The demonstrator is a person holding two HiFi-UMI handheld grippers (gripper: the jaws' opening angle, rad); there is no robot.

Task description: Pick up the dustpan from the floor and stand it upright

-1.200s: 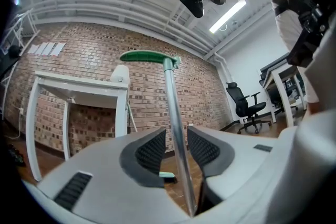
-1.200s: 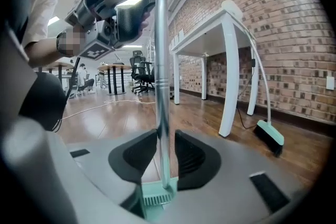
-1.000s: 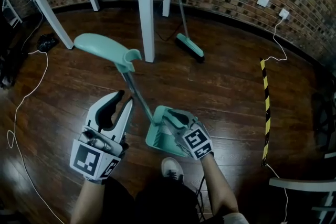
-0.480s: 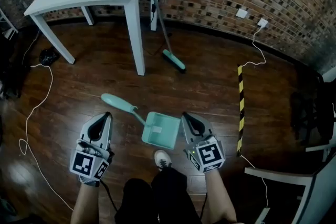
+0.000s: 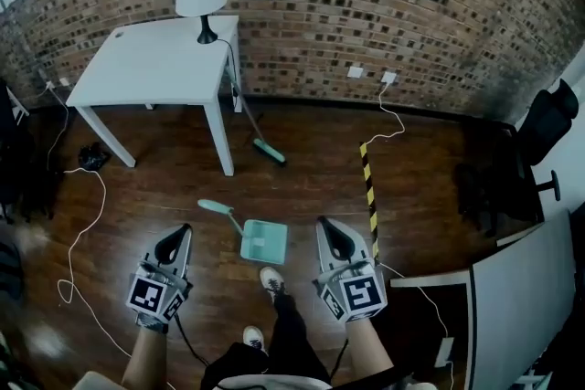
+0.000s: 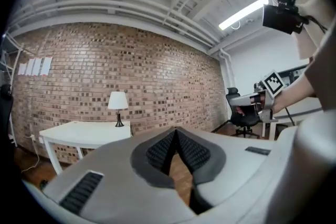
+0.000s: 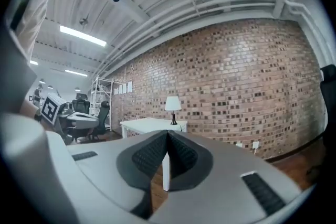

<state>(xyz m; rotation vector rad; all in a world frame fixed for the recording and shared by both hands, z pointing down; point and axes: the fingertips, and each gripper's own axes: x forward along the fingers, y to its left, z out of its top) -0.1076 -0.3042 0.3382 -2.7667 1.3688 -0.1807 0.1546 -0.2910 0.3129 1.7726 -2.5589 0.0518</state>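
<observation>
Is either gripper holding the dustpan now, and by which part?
Nothing is held. The left gripper and right gripper are both shut and empty; the dustpan sits on the floor.

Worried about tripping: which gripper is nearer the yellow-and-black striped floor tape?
Right. The right gripper is just left of the yellow-and-black striped floor tape in the head view; the left gripper is farther left, beyond the teal plastic dustpan.

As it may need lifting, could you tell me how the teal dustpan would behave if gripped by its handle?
The dustpan looks like thin plastic, so probably light and stiff. Its long handle leaves the weight at one end, so it may swing or tip if gripped high.
</observation>
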